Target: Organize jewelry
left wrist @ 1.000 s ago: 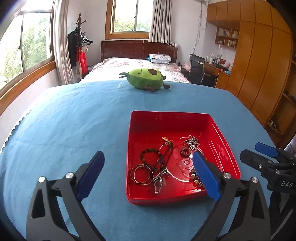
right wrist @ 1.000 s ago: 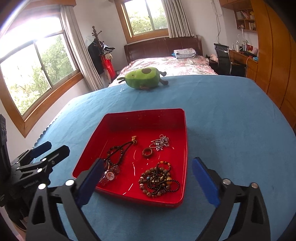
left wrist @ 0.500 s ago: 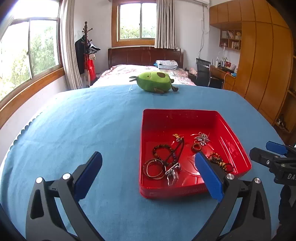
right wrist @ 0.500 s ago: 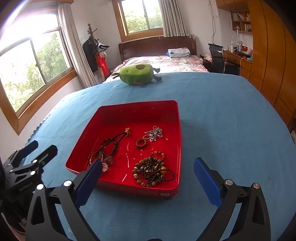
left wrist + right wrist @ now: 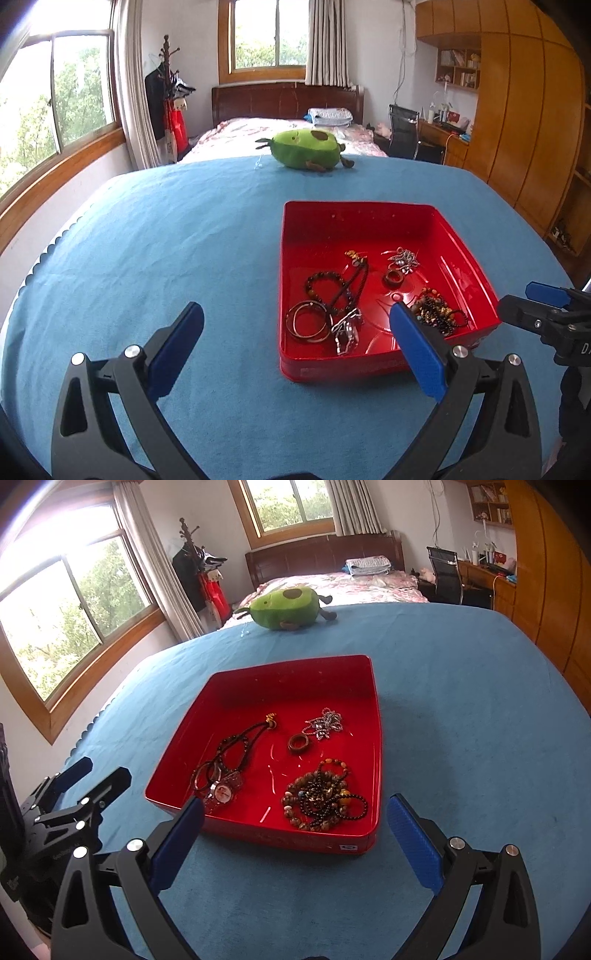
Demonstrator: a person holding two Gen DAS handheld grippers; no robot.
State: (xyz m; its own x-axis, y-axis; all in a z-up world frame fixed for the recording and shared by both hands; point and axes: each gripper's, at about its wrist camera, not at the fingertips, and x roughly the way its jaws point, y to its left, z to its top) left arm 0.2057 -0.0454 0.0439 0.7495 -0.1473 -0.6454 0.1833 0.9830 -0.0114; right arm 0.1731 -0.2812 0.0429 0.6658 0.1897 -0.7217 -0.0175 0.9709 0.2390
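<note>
A red tray (image 5: pixel 291 229) (image 5: pixel 375 709) sits on the blue tablecloth and holds jewelry: a heap of bead bracelets (image 5: pixel 323 801) (image 5: pixel 436 312), a brown ring (image 5: pixel 299 744) (image 5: pixel 393 277), a silver chain (image 5: pixel 325 720) (image 5: pixel 404 256), a dark bead necklace with a gold charm (image 5: pixel 240 744) (image 5: pixel 340 284), bangles (image 5: pixel 308 325) and a wristwatch (image 5: pixel 221 792) (image 5: pixel 345 332). My left gripper (image 5: pixel 295 347) is open and empty, in front of the tray's near left corner. My right gripper (image 5: pixel 295 834) is open and empty, just in front of the tray's near edge.
A green avocado plush toy (image 5: pixel 306 149) (image 5: pixel 284 609) lies at the table's far edge. Blue cloth (image 5: pixel 147 258) spreads wide to the left of the tray and to its right (image 5: pixel 480 720). A bed, windows and wooden wardrobes lie beyond the table.
Both grippers have drawn back from the tray and stay open. The left one has shifted left, so the tray now sits to its right. The jewelry has not moved.
</note>
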